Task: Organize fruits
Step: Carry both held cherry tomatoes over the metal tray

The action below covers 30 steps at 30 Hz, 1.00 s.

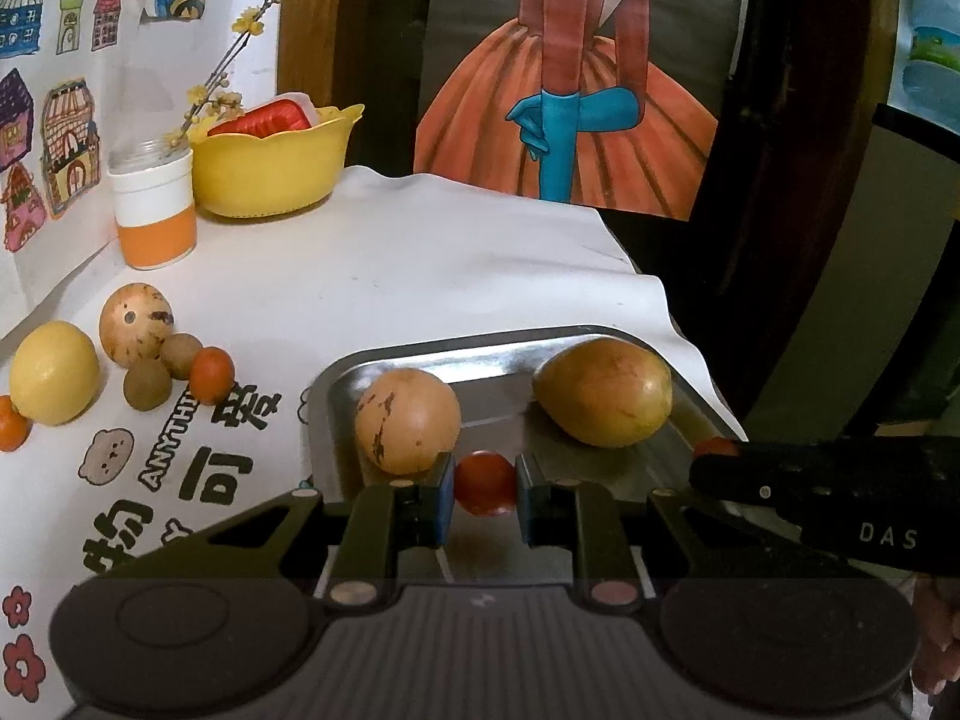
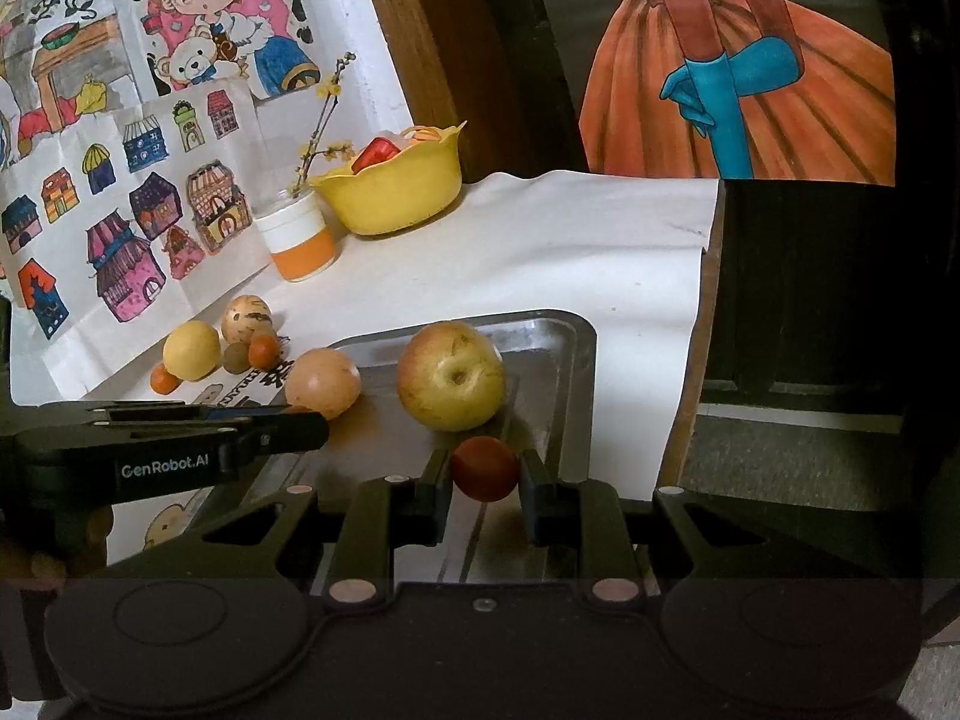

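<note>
Both claws reach level over the metal tray (image 1: 480, 354); the left claw (image 1: 485, 495) pinches one small red fruit (image 1: 485, 483), the right claw (image 2: 485, 480) another (image 2: 485, 468), near the tray's front edge

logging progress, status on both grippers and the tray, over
Left hand-held gripper shut on small red-orange fruit. Right hand-held gripper shut on another small red fruit. Both over rectangular metal tray. Nothing blocking.

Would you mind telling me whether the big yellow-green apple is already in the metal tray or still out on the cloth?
In the tray: the apple rests on the metal tray floor, inside its raised rim.
</note>
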{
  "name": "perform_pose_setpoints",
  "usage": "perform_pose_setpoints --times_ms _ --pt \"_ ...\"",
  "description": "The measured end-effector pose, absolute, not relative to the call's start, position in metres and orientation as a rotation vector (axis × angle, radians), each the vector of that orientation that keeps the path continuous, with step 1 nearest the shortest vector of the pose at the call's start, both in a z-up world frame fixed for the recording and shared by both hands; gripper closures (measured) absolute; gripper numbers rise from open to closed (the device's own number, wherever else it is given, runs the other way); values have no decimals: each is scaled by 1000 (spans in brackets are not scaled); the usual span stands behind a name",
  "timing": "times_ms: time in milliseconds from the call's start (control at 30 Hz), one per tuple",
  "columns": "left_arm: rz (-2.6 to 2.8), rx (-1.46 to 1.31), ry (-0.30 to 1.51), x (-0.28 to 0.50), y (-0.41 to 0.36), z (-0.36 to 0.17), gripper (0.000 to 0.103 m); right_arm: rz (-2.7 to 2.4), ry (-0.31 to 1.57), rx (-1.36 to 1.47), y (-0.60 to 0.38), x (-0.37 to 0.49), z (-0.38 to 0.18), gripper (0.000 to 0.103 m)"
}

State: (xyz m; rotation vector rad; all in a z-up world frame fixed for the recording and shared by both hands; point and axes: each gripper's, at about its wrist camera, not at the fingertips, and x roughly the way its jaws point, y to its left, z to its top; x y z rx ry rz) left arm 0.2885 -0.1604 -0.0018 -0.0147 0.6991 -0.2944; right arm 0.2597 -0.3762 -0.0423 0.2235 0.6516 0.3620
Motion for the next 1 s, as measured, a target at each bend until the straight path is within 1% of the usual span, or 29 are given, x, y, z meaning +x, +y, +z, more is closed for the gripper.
perform_pose_setpoints --times_ms 1000 --pt "-284 -8 744 296 -164 -10 79 359 674 194 -372 263 -44 77"
